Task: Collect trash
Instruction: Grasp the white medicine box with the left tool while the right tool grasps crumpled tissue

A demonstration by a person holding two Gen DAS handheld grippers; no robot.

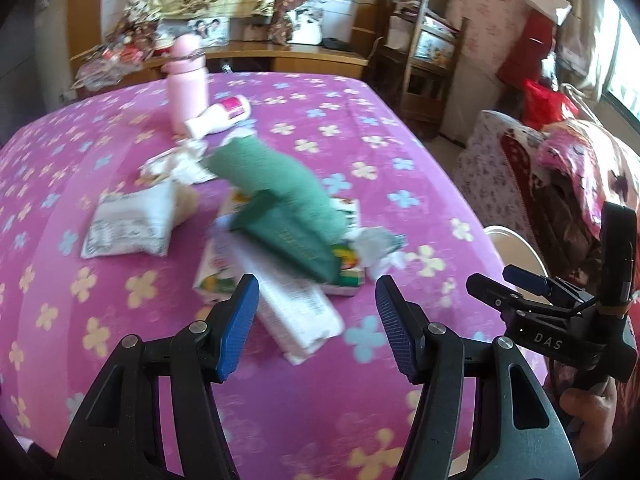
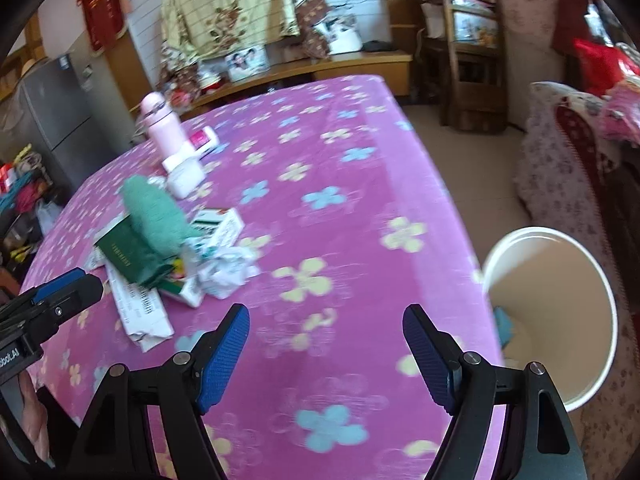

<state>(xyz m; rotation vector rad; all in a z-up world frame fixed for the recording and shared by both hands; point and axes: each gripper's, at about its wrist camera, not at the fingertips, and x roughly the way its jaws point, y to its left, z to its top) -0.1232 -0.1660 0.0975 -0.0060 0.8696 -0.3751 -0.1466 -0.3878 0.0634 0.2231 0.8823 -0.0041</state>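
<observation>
Both pairs of fingers wide apart and empty above the pink flowered counter (image 2: 360, 152).
Crumpled white paper wad (image 2: 226, 270) lying upper left of the right gripper (image 2: 326, 354), untouched; left gripper (image 1: 314, 326) just below the litter pile; white round bin (image 2: 560, 312) at right edge.
</observation>
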